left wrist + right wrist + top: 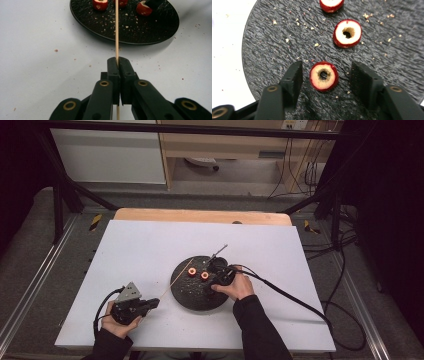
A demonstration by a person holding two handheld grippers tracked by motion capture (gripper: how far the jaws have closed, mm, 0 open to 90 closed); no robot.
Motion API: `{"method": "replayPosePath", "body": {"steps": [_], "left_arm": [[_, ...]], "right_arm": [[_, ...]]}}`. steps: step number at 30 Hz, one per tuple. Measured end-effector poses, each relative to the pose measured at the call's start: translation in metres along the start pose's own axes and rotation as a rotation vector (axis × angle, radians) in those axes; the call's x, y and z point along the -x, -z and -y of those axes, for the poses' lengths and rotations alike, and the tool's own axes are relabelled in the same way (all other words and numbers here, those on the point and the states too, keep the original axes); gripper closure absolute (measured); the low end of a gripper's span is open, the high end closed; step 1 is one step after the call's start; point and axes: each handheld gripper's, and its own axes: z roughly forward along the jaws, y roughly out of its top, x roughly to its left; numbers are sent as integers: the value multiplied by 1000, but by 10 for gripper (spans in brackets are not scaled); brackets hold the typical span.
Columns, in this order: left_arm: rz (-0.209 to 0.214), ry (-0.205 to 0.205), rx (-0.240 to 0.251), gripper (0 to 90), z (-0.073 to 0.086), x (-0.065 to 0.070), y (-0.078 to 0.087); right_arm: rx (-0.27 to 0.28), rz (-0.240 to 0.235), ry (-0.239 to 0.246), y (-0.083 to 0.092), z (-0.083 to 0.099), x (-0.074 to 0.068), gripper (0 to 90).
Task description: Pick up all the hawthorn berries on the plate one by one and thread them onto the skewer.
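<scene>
I have the left gripper [117,61] low over the white tabletop [140,250], its fingers [113,67] clamped together on a thin wooden skewer [116,30]. In the left gripper view the stick runs straight out from the tips toward the black slate plate [150,30], its far end passing over the near rim and between two of the red fruit rings. In the high view the same skewer [176,280] lies on a slant, from the left gripper [150,304] up and to the right onto the plate [192,297].

The right gripper [325,75] is over the plate, and its fingers [293,77] stand apart, one on each side of a cored hawthorn ring [323,76] without touching it. There is bare slate on both sides of the fruit, a little more on the right. The ring lies flat with its hole facing up at the camera, so its hole axis stands upright while the skewer lies nearly level. Two more rings [347,33] sit farther along the plate, clear of the fingers.

My read is that the grasp is the step in hand and the right hand is plainly the nearer one. Once held, the ring would have to be tipped so the hole lines up with the skewer tip.
</scene>
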Motion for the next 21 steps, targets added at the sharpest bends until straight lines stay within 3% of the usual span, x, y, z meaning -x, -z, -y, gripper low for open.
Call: {"method": "replayPosePath", "body": {"steps": [13, 21], "left_arm": [[1, -6, -2, 881, -1, 1, -1], [0, -6, 1, 881, -1, 2, 0]], "right_arm": [[-41, -42, -44, -9, -2, 3, 592], [-45, -49, -60, -8, -2, 4, 605]]}}
